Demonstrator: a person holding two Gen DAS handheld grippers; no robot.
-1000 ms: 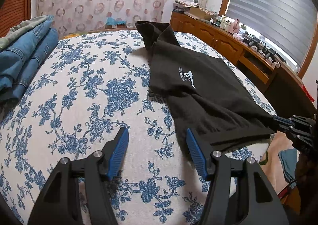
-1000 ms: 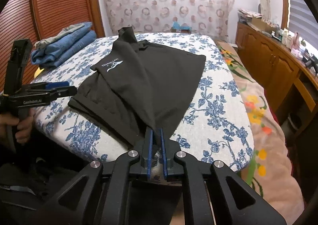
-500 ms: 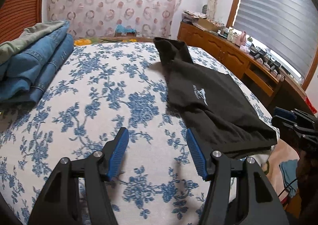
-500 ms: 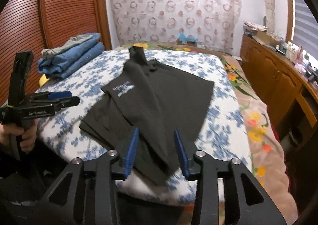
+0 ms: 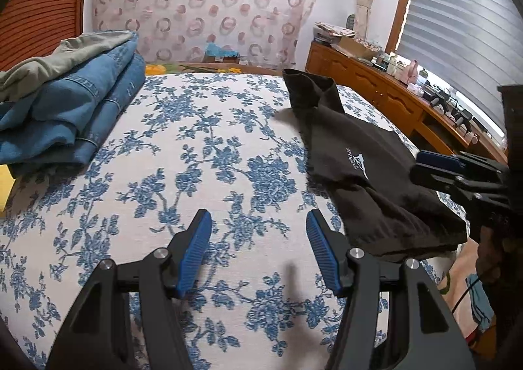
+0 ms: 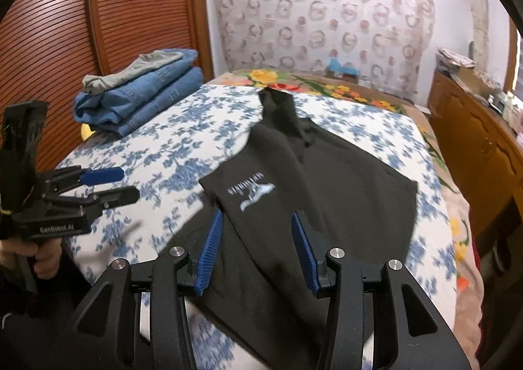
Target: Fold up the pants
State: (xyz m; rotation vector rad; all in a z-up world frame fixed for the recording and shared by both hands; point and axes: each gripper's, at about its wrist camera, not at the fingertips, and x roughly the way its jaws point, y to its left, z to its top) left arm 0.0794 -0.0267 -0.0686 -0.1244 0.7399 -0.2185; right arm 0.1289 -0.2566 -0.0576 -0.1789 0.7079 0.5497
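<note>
I count one pair of black pants (image 6: 327,193) on one bed (image 5: 183,154), two claws, my left claw (image 5: 258,249) and my right claw (image 6: 255,249), and one stack of folded clothes (image 5: 62,108): two jeans, one grey-green piece.

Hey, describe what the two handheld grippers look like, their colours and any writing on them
Both the left gripper and right gripper have matte black angular frames with silver round bolt heads, and jaws lined with ribbed blue pads. The left one's body carries white lettering, too blurred to read for certain.
</note>
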